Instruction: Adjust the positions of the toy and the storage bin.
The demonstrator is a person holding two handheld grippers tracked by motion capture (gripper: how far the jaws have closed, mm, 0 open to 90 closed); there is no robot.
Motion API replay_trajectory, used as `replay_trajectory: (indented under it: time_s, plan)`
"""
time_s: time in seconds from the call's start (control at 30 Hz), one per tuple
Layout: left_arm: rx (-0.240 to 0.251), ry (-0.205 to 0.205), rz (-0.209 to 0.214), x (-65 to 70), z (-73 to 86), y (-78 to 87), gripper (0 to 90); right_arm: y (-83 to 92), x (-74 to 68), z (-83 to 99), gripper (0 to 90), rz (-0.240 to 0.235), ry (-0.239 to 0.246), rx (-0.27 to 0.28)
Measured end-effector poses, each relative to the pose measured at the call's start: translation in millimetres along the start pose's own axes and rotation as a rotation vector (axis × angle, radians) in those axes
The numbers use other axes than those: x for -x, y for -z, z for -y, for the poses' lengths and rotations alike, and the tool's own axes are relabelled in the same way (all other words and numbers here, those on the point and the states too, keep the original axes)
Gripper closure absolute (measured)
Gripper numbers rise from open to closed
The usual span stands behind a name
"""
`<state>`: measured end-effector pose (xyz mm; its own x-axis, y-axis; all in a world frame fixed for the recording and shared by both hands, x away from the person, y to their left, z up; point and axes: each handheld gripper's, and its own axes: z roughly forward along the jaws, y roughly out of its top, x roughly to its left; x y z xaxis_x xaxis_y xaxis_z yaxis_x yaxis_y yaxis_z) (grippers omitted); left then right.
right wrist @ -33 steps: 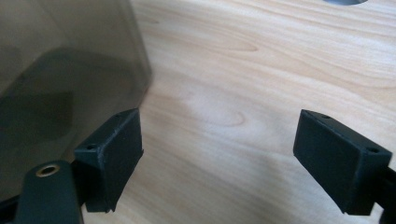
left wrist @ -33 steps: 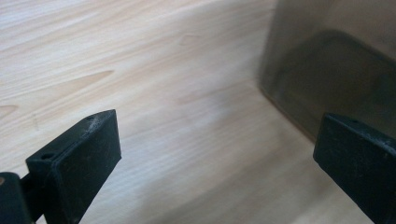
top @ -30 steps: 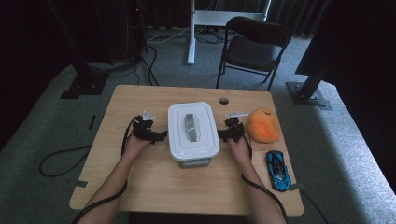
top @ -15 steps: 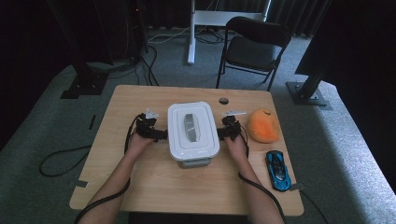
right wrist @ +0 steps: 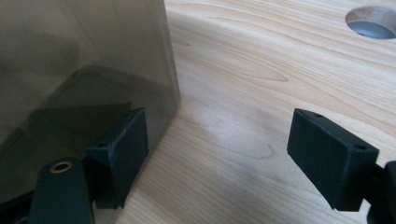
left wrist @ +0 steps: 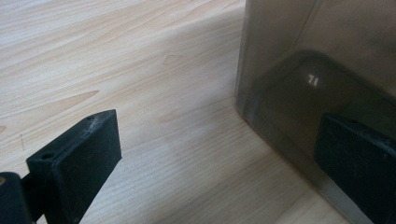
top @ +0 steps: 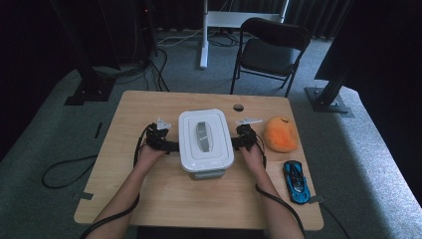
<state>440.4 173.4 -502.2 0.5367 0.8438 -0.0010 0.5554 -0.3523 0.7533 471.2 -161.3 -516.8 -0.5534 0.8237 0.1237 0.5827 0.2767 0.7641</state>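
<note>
The lidded plastic box (top: 205, 141) sits mid-counter (top: 149, 199), and both hands are right up against it, one gripper on each short side. The left gripper (top: 169, 145) stands wide open: in its own view one jaw hangs over bare wood while the other lies along the box's smoky wall (left wrist: 327, 60), nothing pinched between them. The right gripper (top: 238, 143) mirrors it on the far side, and its jaws have just been closing a touch, yet they are still wide, one jaw beside the box wall (right wrist: 84, 60), the other well clear over the wood, nothing between them either.

The box looks like a stiff, light shell with smooth, probably slippery walls, so a squeeze on the flat sides could skid. The better hold looks to be under the white lid's (top: 219, 124) overhanging rim at each end, lifting evenly with both hands so it stays level. The orange toy (top: 281, 133) and the blue car (top: 296, 181) sit off to the right, apart from the action.
</note>
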Motion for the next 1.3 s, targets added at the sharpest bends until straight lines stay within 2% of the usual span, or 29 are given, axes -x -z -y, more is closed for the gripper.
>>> replay_trajectory:
  time_s: [0.23, 0.57, 0.63, 0.83, 1.03, 1.3]
  plan:
    - [0.001, 0.002, -0.004, 5.7, 5.5, 6.4, 1.4, 2.9, -2.4, 2.8, 20.1, -0.025, 0.02, -0.002]
    - [0.001, -0.016, -0.003, 16.8, 19.1, 22.6, 1.4, 9.9, -10.8, 9.6, 21.2, -0.061, 0.052, 0.001]
    - [0.007, -0.025, -0.011, 21.3, 22.7, 26.9, 1.4, 12.2, -12.9, 11.4, 21.3, -0.071, 0.071, -0.001]
    - [0.005, -0.034, -0.002, 29.9, 32.0, 37.5, 1.4, 18.3, -19.3, 14.2, 21.6, -0.081, 0.121, -0.005]
    - [0.004, -0.04, 0.015, 35.5, 38.9, 43.6, 1.3, 19.9, -18.7, 18.0, 21.6, -0.125, 0.125, -0.002]
    - [0.004, -0.045, 0.028, 42.6, 47.1, 50.8, 1.3, 25.9, -24.1, 21.1, 21.8, -0.129, 0.16, 0.003]
